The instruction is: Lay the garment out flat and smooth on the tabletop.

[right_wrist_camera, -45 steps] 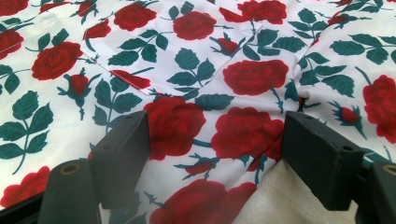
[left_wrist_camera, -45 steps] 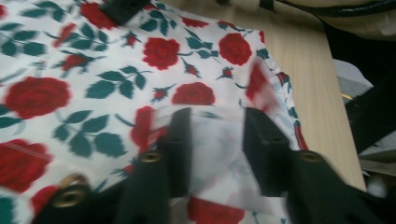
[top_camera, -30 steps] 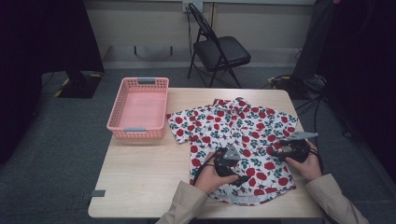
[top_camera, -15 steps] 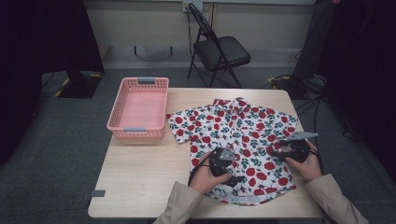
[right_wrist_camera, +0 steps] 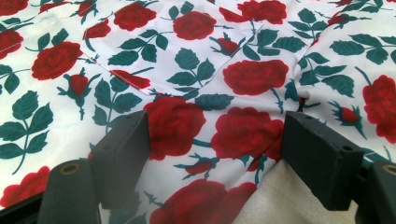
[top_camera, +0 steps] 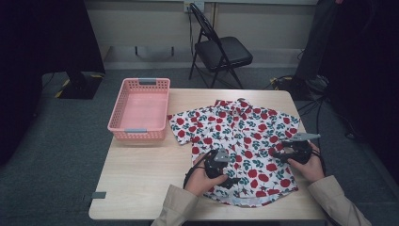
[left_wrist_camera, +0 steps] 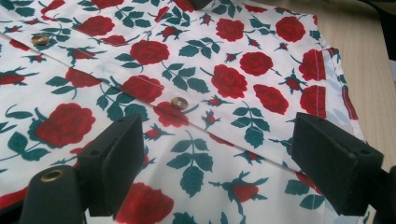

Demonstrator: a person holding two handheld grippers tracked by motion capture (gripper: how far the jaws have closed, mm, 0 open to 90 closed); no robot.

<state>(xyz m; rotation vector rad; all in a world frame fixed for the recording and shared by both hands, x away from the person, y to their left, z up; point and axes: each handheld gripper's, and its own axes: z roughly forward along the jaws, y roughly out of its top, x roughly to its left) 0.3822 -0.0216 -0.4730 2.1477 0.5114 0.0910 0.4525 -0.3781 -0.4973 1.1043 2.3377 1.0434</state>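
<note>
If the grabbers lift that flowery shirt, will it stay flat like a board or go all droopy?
Probably droopy. The shirt lies flat on the table and shows soft wrinkles near the right gripper, so the cloth looks thin and should sag from wherever it is held. It likely weighs little. Pushed, it would probably bunch up, not slide whole. Both grippers' jaws stand open over it.

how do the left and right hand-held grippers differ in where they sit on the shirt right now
The left hand-held gripper sits over the shirt near its bottom hem, by the button strip; the right hand-held gripper sits at the shirt's side edge, higher up. The left one's jaws frame flat cloth with a button; the right one's frame cloth with bare table showing at the edge. Both are open, gripping nothing.
</note>
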